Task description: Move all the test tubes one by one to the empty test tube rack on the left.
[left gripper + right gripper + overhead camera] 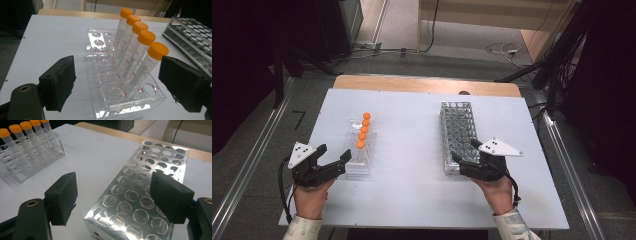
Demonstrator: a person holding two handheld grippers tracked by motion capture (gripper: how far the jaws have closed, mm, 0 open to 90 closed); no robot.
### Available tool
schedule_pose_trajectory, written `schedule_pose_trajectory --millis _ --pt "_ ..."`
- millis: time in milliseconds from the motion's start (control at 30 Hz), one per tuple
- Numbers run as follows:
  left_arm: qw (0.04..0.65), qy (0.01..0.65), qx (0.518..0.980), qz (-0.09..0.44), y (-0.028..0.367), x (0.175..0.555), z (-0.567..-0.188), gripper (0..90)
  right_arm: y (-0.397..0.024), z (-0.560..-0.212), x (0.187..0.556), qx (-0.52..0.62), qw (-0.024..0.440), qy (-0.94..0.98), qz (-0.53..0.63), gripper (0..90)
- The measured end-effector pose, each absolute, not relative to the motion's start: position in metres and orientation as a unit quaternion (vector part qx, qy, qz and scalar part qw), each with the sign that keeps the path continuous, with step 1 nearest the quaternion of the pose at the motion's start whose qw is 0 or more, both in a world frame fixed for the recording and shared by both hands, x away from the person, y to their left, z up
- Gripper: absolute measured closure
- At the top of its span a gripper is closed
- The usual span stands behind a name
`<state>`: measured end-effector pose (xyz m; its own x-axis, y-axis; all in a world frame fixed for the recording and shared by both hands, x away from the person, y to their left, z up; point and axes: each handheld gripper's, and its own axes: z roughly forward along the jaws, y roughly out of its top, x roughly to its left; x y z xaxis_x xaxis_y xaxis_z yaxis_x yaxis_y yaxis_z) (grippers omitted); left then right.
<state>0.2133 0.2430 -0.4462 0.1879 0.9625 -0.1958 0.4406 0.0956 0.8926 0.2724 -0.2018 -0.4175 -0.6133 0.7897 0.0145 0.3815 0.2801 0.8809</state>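
A clear acrylic rack (357,167) (100,45) stands on the left of the table with several orange-capped tubes (362,131) (140,53) in a row. My left gripper (334,152) (117,65) is open just in front of its near end, jaws wide to either side; the right jaw is next to the nearest tube. An empty metal rack (458,125) (140,175) full of round holes stands on the right. My right gripper (464,150) (112,182) is open at that rack's near end, with nothing between the jaws but the rack's corner.
The white table top (412,130) has a wooden strip (427,85) along its far edge. Metal rails (567,165) run along both sides on the floor, and cables (507,50) lie beyond. In the right gripper view the clear rack (47,157) stands far left.
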Motion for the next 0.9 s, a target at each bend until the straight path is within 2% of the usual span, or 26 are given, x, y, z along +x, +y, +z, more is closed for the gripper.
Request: schedule_pose_trajectory --millis 400,900 --pt "0.467 0.573 0.612 0.280 0.244 0.213 -0.446 14.2 -0.219 -0.419 0.276 0.397 0.225 0.763 0.458 17.5" --pt "0.462 0.577 0.611 0.282 0.253 0.212 -0.448 14.2 -0.249 -0.421 0.277 0.423 0.231 0.746 0.459 17.5"
